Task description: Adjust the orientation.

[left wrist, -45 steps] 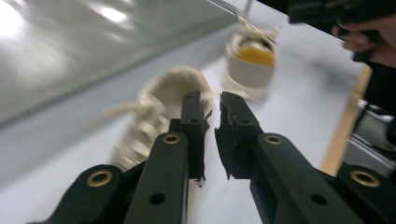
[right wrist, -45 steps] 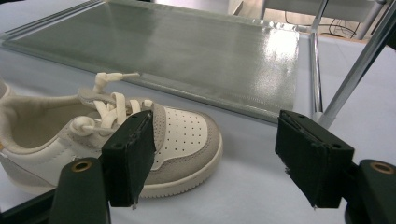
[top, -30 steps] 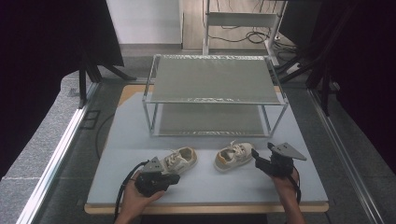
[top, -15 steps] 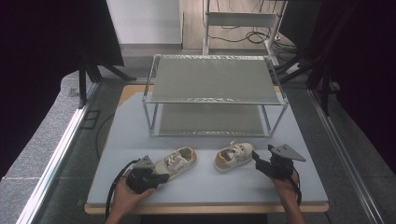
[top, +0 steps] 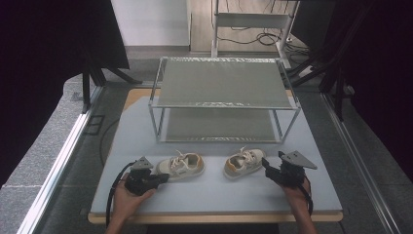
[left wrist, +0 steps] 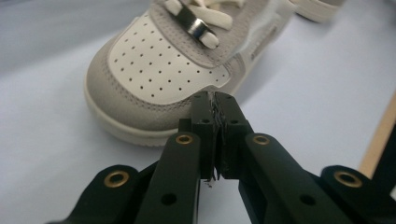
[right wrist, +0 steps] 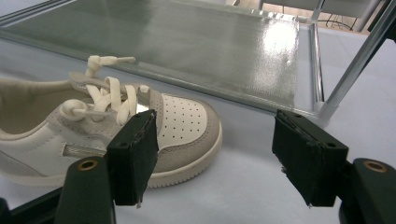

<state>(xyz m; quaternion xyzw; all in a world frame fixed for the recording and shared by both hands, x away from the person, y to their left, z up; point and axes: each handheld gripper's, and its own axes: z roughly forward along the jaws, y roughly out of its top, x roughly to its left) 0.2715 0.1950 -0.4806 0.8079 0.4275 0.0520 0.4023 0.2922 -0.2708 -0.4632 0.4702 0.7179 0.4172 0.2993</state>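
The left gripper [top: 163, 177] has slid back toward the near edge of the table [top: 219, 197] since a second ago, when it sat tight against the left shoe [top: 181, 165]; the right gripper [top: 266, 167] has barely shifted. Both shoes lie where they were.

In the left gripper view the jaws are pressed together with nothing between them, tips meeting just in front of the perforated toe of the left shoe [left wrist: 159, 70]. The grey suede toe rim sits directly ahead of the closed tips, very near; whether it touches them is hard to tell. The laces and a metal lace tag lie farther along, beyond the tips.

Over on the right, the jaws stand wide apart. In the right gripper view the right shoe [right wrist: 107, 130] lies beyond the left-hand jaw, its toe reaching into the gap between the two jaws, not touching either pad. Past the gap runs the lower shelf of the metal rack [right wrist: 187, 46], with a rack leg rising beyond the right-hand jaw.

From the high view, the two shoes sit side by side in front of the rack [top: 224, 92], between the two grippers, a hand [top: 125, 200] behind each gripper.
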